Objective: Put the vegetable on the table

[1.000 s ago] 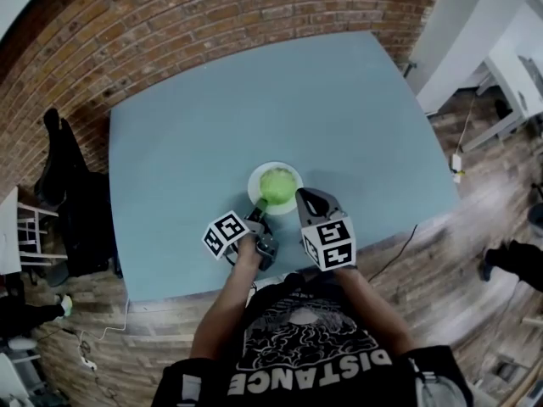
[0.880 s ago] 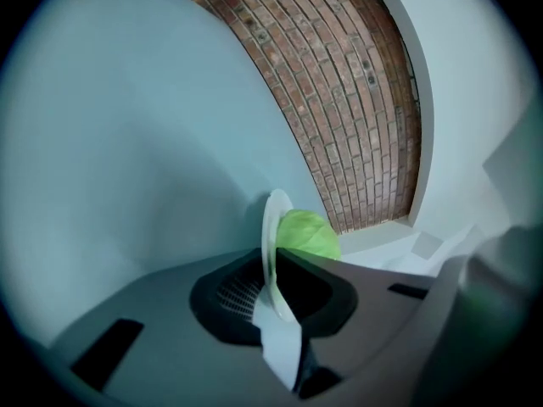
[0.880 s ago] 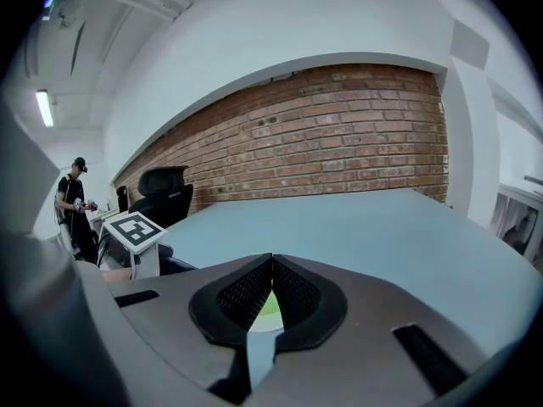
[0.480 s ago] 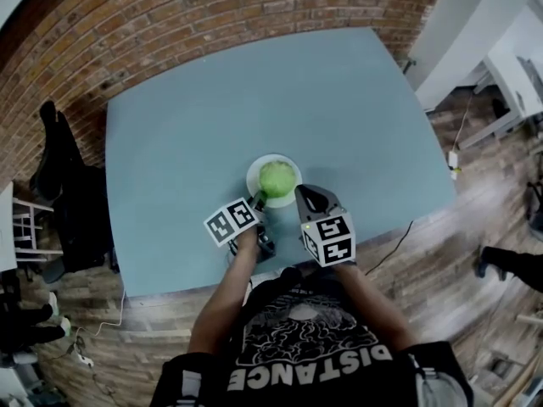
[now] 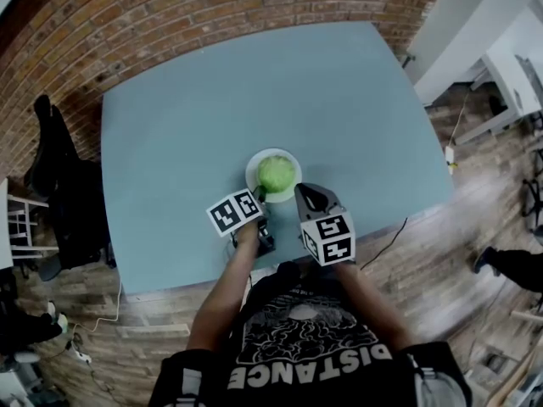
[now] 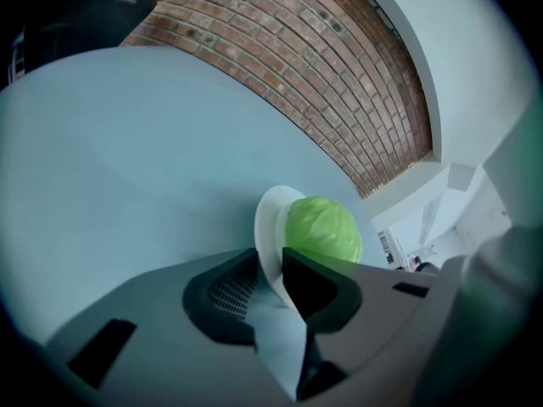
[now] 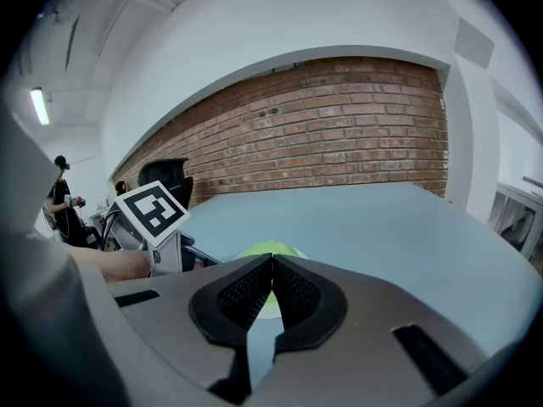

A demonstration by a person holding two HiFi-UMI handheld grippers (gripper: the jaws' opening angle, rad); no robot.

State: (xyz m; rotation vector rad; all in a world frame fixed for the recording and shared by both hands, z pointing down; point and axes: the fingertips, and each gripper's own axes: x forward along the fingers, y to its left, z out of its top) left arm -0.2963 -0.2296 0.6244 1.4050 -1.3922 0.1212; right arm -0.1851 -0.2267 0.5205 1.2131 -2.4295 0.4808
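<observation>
A round green cabbage sits on a white plate on the blue-grey table, near its front edge. My left gripper is at the plate's near-left rim. In the left gripper view, my left gripper is shut on the plate, with the cabbage just beyond the jaws. My right gripper hovers just right of the plate. In the right gripper view, my right gripper is shut on nothing, with a sliver of cabbage showing over the jaws.
A brick wall runs behind the table. A black chair stands at the table's left side. A cable hangs off the front edge, over wooden floor. White furniture stands to the right. The left gripper's marker cube is close at the left.
My left gripper's marker cube has shifted a little up and right, toward the plate. The right gripper has hardly moved. The cabbage stays on the plate.
</observation>
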